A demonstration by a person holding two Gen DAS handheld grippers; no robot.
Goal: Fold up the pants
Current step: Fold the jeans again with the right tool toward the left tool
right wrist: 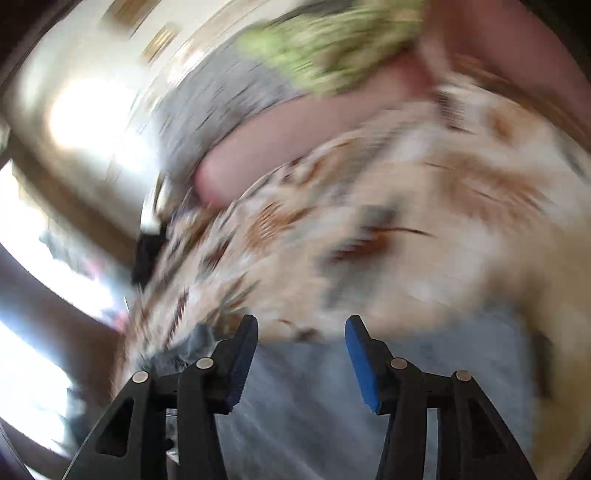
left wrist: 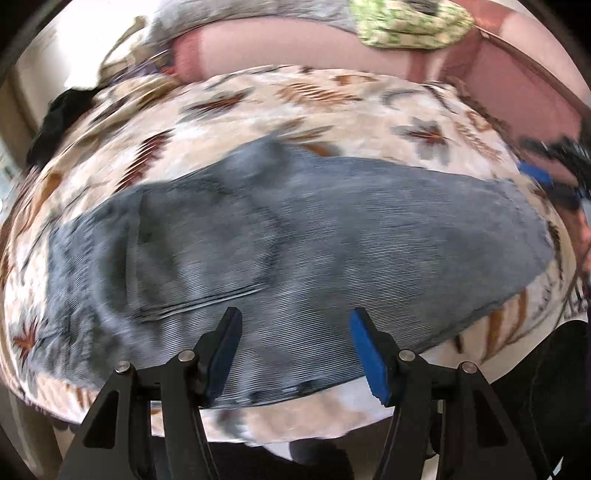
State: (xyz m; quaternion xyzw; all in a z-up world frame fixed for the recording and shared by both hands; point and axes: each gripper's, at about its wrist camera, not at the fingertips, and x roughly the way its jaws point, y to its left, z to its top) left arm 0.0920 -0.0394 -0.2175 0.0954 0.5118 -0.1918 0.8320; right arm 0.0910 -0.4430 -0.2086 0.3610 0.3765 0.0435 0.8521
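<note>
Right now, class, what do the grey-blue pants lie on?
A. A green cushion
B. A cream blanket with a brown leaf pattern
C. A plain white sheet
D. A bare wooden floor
B: in the left wrist view the pants lie spread flat on the patterned blanket, cream with brown leaf shapes, and both the left gripper and right gripper are open above them.

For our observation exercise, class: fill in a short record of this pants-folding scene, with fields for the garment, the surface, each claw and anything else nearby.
garment: blue-grey ribbed fabric pants, lying spread out, partly rumpled
surface: cream blanket with brown leaf pattern, under the pants
left claw: open, over the near edge of the pants, holding nothing
right claw: open, empty, above the pants; view heavily blurred
nearby: green patterned cloth beyond the blanket; black cloth at the blanket's left edge
</note>
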